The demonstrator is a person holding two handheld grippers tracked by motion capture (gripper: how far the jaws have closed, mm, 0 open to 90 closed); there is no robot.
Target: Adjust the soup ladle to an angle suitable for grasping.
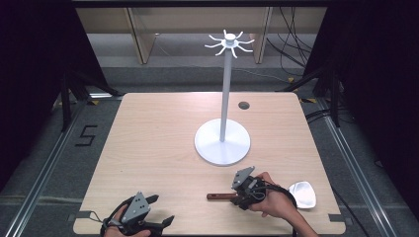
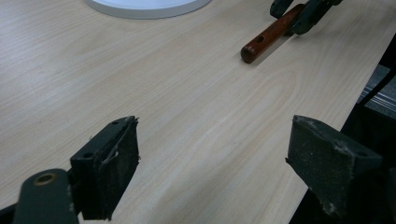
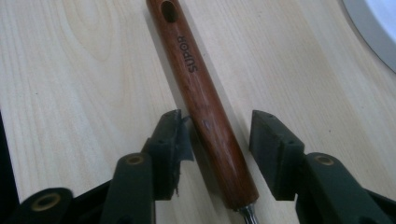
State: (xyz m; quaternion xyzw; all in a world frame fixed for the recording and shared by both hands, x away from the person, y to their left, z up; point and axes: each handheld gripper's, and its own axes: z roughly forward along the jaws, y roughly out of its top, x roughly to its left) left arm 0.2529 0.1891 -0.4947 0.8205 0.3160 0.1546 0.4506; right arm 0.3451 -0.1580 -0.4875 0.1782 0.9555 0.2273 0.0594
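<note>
The long metal spatula with the reddish-brown wooden handle lay flat near the front right of the light wooden counter. The right tongs straddled its handle, pads not quite touching it yet, so open. The left tongs sat wide open and empty at the front left edge. The white hook stand stood mid-counter.

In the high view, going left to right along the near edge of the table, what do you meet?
Left gripper → wooden handle lying flat → right gripper with its jaws either side of the handle → metal spatula blade near the table's right edge.
</note>
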